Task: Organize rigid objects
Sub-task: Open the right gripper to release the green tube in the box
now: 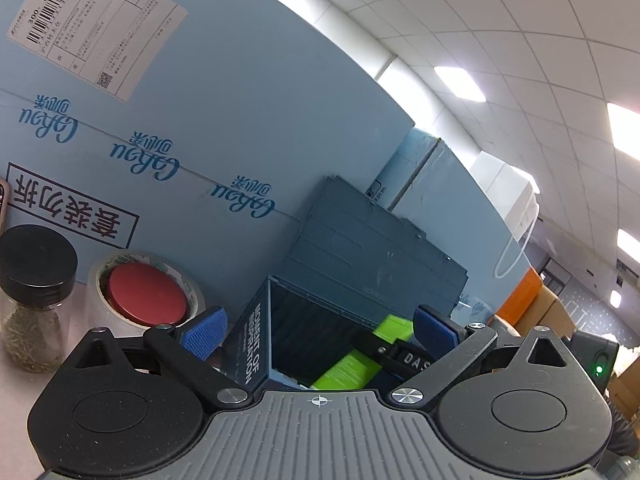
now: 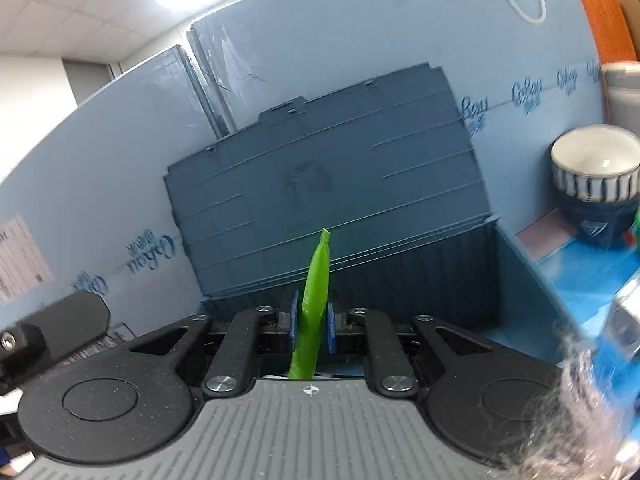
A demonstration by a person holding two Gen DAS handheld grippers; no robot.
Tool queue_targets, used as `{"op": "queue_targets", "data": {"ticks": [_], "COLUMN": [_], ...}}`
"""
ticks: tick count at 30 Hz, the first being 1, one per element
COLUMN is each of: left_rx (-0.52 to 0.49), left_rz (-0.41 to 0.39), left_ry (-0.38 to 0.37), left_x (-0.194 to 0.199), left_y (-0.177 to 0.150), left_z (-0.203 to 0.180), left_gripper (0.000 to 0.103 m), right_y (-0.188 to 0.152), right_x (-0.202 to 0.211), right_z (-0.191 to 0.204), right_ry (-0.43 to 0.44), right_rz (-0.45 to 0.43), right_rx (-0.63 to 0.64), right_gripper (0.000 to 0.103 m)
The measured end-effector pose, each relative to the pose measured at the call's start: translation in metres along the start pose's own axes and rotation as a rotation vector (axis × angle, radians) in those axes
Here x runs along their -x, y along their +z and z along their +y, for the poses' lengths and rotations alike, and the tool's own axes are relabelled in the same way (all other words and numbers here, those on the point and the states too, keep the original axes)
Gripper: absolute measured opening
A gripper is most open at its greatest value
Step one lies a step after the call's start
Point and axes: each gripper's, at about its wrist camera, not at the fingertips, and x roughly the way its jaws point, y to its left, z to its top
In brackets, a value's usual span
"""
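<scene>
Right gripper [image 2: 313,322] clamped on green packet [image 2: 316,300] at frame centre, over the open dark box [image 2: 460,280], not yet dropped in. Left gripper [image 1: 316,330] spread apart, empty. Jar [image 1: 34,300] and tape roll [image 1: 146,292], lower left, remain outside.

Right tool [image 2: 312,322] pinching green packet [image 2: 314,300] edge-on, over open dark blue box [image 2: 460,280], striped cup [image 2: 595,172] right

Black tool [image 2: 313,322] linkages, blue ribbed pads [image 1: 204,334], silver screws
</scene>
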Motion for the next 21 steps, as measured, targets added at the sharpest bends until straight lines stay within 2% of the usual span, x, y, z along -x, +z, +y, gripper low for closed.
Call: {"op": "queue_targets", "data": {"ticks": [4, 7, 8, 9, 13, 14, 16, 19, 21], "left_rx": [-0.003, -0.006, -0.006, -0.008, -0.019, -0.017, -0.014, -0.016, -0.03], "left_rz": [0.004, 0.009, 0.01, 0.012, 0.021, 0.017, 0.013, 0.003, 0.006], "left_ry": [-0.002, 0.0, -0.002, -0.004, -0.004, -0.007, -0.018, -0.023, -0.005], "left_x": [-0.001, -0.002, -0.002, -0.003, -0.005, -0.005, -0.004, -0.002, -0.003], "left_y": [0.0, -0.001, -0.001, -0.001, -0.002, -0.003, -0.003, -0.002, -0.003], "left_z": [-0.001, -0.001, -0.002, -0.002, -0.004, -0.004, -0.004, -0.004, -0.007], "left_gripper": [0.101, 0.101, 0.101, 0.101, 0.101, 0.101, 0.101, 0.101, 0.101], "right_y": [-0.002, -0.003, -0.002, -0.001, 0.001, 0.001, 0.001, 0.002, 0.003], "right_x": [0.004, 0.007, 0.008, 0.009, 0.017, 0.022, 0.029, 0.04, 0.046], "right_z": [-0.002, -0.004, -0.005, -0.007, -0.007, -0.005, -0.001, -0.001, -0.004], "right_ry": [-0.041, -0.069, -0.076, -0.078, -0.072, -0.086, -0.117, -0.118, -0.11], "right_rz": [-0.006, -0.011, -0.009, -0.003, -0.02, -0.039, -0.081, -0.125, -0.152], "right_rx": [0.048, 0.077, 0.074, 0.064, 0.076, 0.101, 0.156, 0.192, 0.191], "right_gripper": [0.018, 0.027, 0.034, 0.046, 0.066, 0.077, 0.081, 0.09, 0.101]}}
